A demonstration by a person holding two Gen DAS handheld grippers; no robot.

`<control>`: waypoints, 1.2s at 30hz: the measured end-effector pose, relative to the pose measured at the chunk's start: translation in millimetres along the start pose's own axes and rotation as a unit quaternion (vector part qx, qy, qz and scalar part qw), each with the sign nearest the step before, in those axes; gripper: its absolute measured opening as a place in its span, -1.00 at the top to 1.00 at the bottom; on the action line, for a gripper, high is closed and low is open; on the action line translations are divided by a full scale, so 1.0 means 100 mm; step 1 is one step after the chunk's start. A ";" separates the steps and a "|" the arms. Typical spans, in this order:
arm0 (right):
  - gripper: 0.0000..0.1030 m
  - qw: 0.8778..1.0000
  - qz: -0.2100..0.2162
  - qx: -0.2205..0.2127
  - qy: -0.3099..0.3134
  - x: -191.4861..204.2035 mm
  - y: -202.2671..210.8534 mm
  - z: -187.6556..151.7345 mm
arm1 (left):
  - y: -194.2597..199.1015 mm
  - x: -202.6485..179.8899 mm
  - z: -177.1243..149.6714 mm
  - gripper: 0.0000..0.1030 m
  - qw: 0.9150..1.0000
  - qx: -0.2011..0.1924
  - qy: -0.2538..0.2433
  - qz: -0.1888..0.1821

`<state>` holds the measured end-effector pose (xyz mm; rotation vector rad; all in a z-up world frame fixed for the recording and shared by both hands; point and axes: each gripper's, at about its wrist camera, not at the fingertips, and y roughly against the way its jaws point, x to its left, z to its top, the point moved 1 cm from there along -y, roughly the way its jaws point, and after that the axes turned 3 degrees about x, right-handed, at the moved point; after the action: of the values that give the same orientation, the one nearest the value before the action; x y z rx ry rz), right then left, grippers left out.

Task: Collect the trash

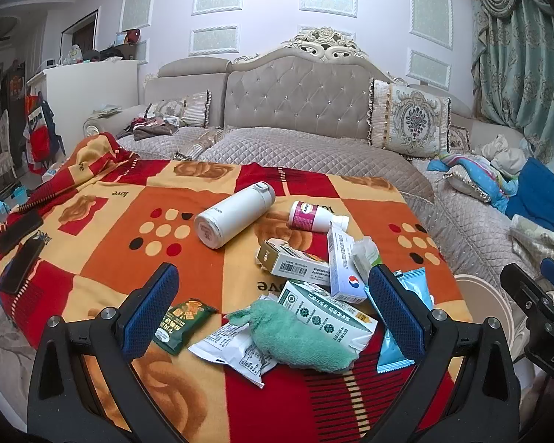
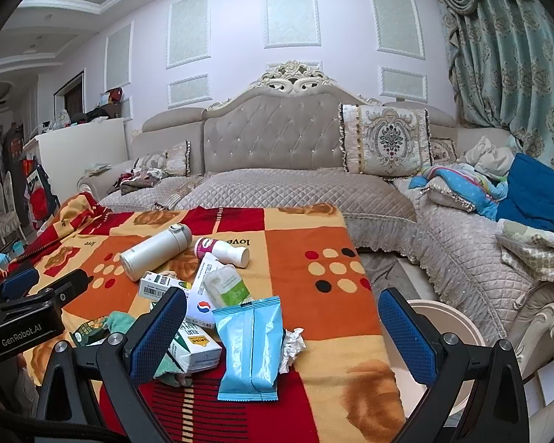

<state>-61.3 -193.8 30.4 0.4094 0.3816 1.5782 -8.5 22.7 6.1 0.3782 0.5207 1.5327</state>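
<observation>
A heap of trash lies on a table under a red and orange blanket (image 1: 103,243): a green snack packet (image 1: 183,323), a white wrapper (image 1: 236,350), a green-and-white carton (image 1: 328,317), a light blue packet (image 2: 249,347), small boxes (image 1: 295,262) and a crumpled tissue (image 2: 291,343). A green cloth (image 1: 299,339) lies over the wrappers. My left gripper (image 1: 273,313) is open and empty above the heap. My right gripper (image 2: 282,336) is open and empty over the blue packet. A beige bin (image 2: 450,336) stands right of the table.
A white thermos (image 1: 234,219) and a white pill bottle with a pink label (image 1: 314,216) lie further back on the blanket. Two phones (image 1: 18,247) lie at the left edge. A quilted sofa (image 1: 295,147) with cushions and clothes stands behind the table.
</observation>
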 end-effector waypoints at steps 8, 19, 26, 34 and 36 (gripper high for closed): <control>-1.00 1.000 0.001 0.003 -0.003 -0.01 -0.01 0.00 | -0.01 0.00 -0.01 -0.98 1.000 0.003 -0.001 0.002; -1.00 1.000 0.002 0.004 -0.002 -0.01 -0.02 0.00 | -0.04 0.01 -0.02 -0.98 1.000 0.007 -0.003 0.004; -1.00 1.000 0.004 0.005 -0.002 -0.01 -0.03 0.00 | -0.05 0.00 -0.02 -0.98 1.000 0.007 -0.003 0.005; -1.00 1.000 0.003 0.005 -0.001 0.00 -0.04 0.01 | -0.05 0.00 -0.01 -0.98 1.000 0.008 -0.003 0.005; -1.00 1.000 0.003 0.006 -0.001 0.00 -0.05 0.01 | -0.05 0.01 -0.01 -0.98 1.000 0.007 -0.003 0.005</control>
<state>-56.8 -194.0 29.0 0.4215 0.3893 1.5826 -4.8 23.3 2.0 0.3976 0.5260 1.5383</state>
